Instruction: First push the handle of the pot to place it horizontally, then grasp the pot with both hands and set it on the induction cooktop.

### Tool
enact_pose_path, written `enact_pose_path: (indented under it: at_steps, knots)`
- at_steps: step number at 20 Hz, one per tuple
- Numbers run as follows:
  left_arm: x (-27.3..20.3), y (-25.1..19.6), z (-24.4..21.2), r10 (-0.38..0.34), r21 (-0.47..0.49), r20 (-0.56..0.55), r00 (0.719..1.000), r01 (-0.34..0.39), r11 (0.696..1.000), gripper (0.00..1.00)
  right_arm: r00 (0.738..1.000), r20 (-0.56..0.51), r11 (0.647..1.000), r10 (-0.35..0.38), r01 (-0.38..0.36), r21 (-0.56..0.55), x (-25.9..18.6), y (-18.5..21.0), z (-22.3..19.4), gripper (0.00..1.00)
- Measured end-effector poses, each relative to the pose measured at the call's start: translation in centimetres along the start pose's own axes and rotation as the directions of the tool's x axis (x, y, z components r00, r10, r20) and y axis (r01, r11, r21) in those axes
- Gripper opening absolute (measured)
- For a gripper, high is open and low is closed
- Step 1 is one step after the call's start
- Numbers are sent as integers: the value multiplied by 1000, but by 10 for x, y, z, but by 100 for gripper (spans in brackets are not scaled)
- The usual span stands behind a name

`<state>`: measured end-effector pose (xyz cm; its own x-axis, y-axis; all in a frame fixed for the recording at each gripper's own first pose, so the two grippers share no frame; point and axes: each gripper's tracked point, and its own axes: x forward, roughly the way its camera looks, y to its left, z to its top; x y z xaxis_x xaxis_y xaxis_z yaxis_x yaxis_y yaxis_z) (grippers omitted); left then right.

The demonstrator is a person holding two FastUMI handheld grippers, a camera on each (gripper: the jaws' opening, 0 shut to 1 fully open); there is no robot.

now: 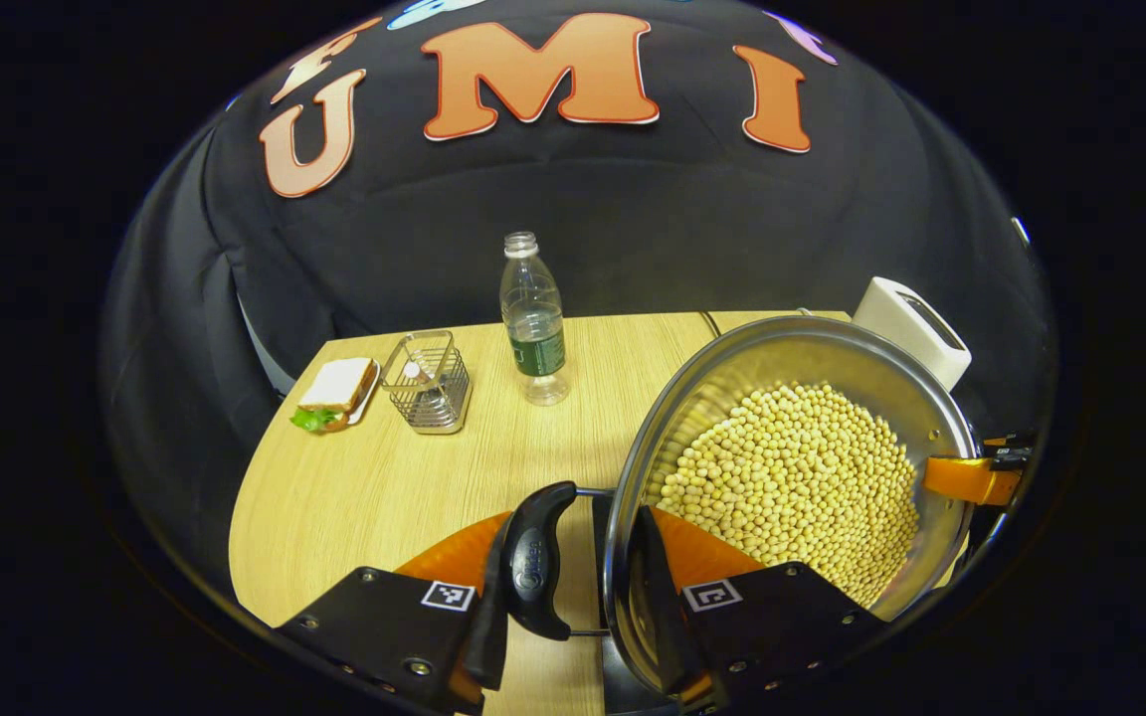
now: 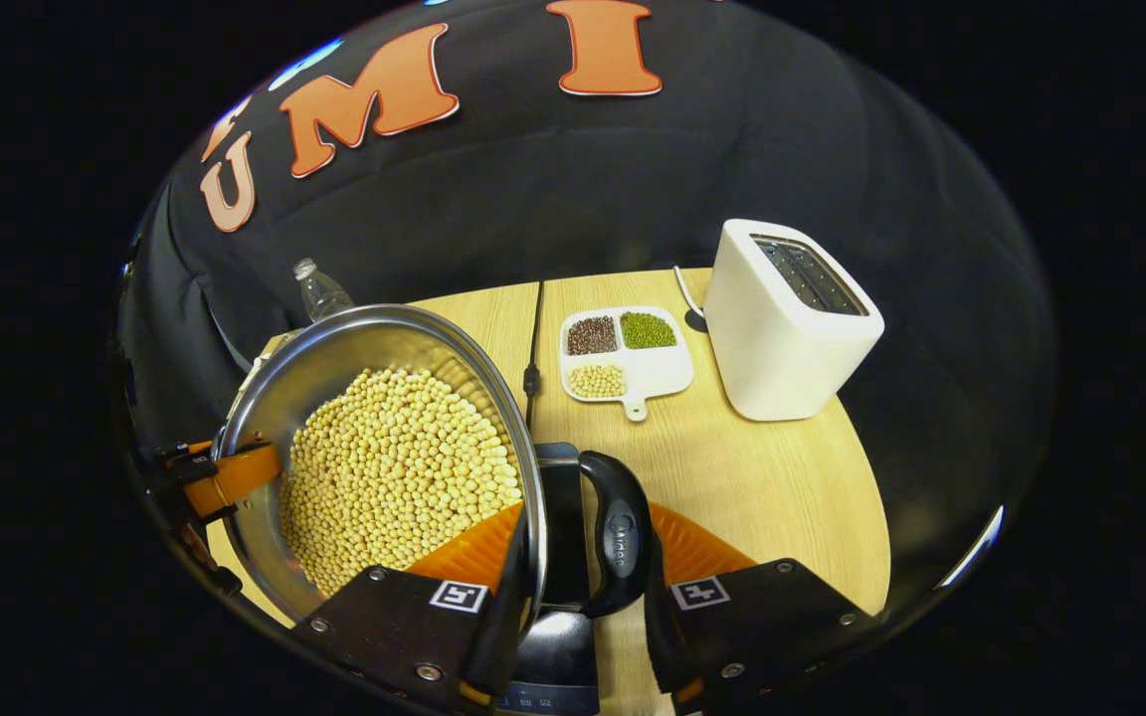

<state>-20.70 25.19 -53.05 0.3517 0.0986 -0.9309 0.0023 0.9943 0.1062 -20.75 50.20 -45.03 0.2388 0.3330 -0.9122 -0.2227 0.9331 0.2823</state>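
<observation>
Pot (image 1: 802, 467) tilted, side handles gripped both ends.

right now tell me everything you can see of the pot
The pot is a round, shiny metal one, open with no lid and holding a heap of pale yellow beans. It has a black looped handle on each side. The left hand-held gripper straddles one handle and the rim; the right hand-held gripper does the same at the other handle. A dark appliance shows just beneath it.
</observation>
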Motion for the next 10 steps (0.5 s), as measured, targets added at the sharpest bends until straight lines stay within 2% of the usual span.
enact_pose_path:
  at_steps: [6, 7, 8, 10]
  knots:
    - [-7, 3, 8, 23, 2, -65, 998, -23, 1000, 60, 999, -37, 1000, 3, -3, 18, 3, 0, -1, 53]
    - [-7, 3, 8, 28, 7, -72, 997, -27, 1000, 61, 999, -45, 1000, 5, -4, 24, 5, 0, -2, 48]
    - [-8, 3, 9, 33, 13, -79, 996, -32, 999, 61, 999, -49, 1000, 7, -5, 29, 5, -1, -1, 53]
    - [-10, 4, 12, 44, 21, -86, 995, -42, 999, 61, 998, -60, 999, 10, -7, 40, 6, 1, -3, 53]
